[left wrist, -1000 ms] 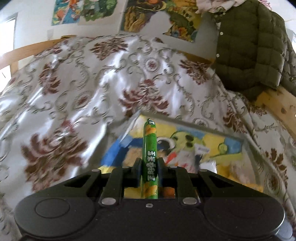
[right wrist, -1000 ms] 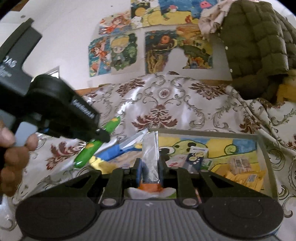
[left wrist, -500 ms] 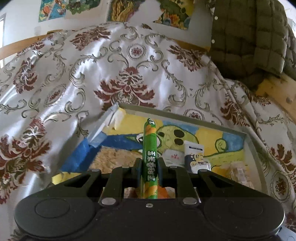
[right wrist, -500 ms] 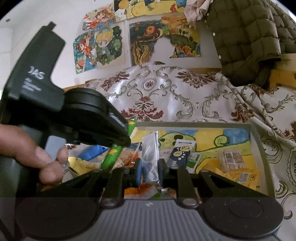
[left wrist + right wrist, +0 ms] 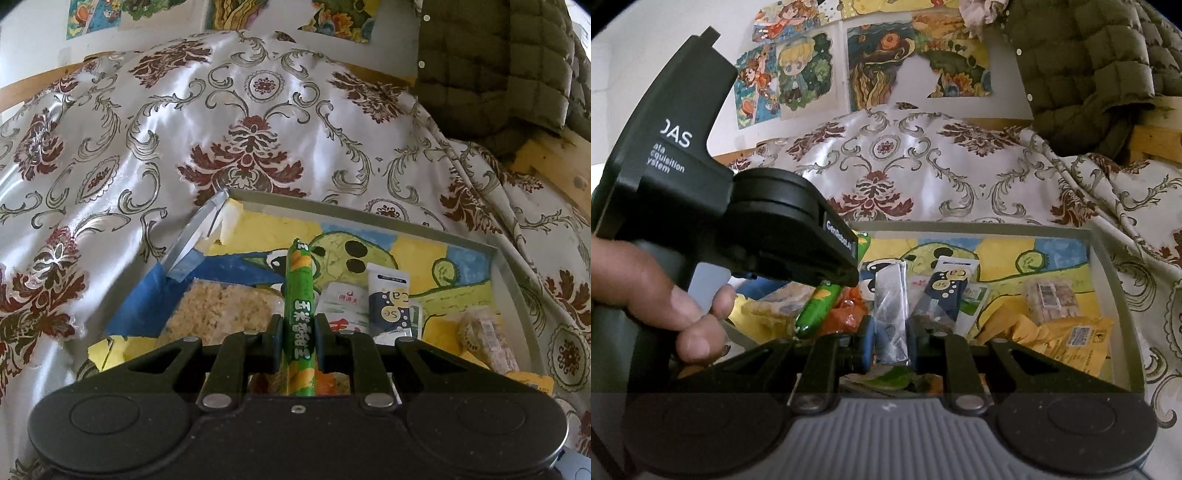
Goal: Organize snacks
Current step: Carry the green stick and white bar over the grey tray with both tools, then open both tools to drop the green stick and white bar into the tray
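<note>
My left gripper (image 5: 298, 334) is shut on a green sausage stick (image 5: 298, 288) that points forward over a grey-rimmed tray (image 5: 511, 280) with a painted floor. In the right wrist view the same green stick (image 5: 822, 304) hangs under the left gripper's black body (image 5: 746, 221), held by a person's hand (image 5: 657, 295). My right gripper (image 5: 889, 341) is shut on a silver foil packet (image 5: 889, 306), just above the tray (image 5: 1108, 266). Inside the tray lie a rice-crisp block (image 5: 221, 314), a dark blue and white packet (image 5: 388, 306) and yellow packets (image 5: 1067, 339).
The tray rests on a shiny white bedspread with red floral print (image 5: 184, 129). An olive quilted jacket (image 5: 498, 62) hangs at the upper right over a wooden bed frame (image 5: 546, 166). Drawings are stuck to the wall (image 5: 916, 62) behind.
The left gripper has come forward and down over the tray with the green stick, so the tray looks larger. The right gripper sank slightly toward the tray, still holding the foil packet.
</note>
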Demonstrator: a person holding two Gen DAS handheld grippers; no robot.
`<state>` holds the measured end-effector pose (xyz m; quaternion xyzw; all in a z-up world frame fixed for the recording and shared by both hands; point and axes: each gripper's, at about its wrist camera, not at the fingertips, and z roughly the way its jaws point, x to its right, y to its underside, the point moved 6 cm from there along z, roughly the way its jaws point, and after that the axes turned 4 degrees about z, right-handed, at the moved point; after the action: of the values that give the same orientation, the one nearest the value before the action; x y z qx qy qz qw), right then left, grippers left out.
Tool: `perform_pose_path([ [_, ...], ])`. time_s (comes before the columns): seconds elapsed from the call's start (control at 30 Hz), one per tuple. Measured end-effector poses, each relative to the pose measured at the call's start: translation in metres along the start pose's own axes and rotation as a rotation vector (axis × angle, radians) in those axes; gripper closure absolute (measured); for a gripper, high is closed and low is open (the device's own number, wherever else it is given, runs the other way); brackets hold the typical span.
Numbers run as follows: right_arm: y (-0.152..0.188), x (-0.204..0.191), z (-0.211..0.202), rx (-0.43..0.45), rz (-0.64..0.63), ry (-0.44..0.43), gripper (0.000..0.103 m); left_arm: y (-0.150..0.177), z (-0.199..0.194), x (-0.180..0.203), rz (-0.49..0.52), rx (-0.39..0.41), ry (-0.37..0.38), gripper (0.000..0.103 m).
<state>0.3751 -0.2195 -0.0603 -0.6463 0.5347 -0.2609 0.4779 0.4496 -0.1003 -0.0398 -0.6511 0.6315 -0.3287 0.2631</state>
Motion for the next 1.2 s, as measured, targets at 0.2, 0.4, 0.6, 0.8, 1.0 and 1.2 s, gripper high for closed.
perform_pose_path([
  [0.2, 0.0, 0.0, 0.001, -0.005, -0.007, 0.002, 0.081, 0.0, 0.0, 0.0, -0.001, -0.001, -0.001, 0.084],
  [0.4, 0.0, 0.0, 0.001, -0.008, -0.008, 0.004, 0.081, 0.002, 0.001, -0.001, -0.007, -0.005, 0.001, 0.084],
  [0.6, 0.0, 0.002, 0.002, -0.018, -0.007, 0.014, 0.078, 0.004, 0.001, -0.001, -0.017, -0.012, -0.011, 0.084],
  [0.8, 0.002, 0.001, 0.002, -0.022, -0.015, 0.016, 0.071, 0.003, -0.001, 0.001, -0.006, 0.002, -0.005, 0.082],
  [1.0, 0.001, 0.0, 0.001, -0.013, -0.025, 0.027, 0.058, -0.003, -0.012, -0.001, -0.007, 0.025, -0.009, 0.078],
  [1.2, -0.005, -0.001, -0.008, 0.027, -0.015, 0.04, 0.042, -0.007, -0.033, -0.013, -0.023, 0.065, -0.03, 0.057],
])
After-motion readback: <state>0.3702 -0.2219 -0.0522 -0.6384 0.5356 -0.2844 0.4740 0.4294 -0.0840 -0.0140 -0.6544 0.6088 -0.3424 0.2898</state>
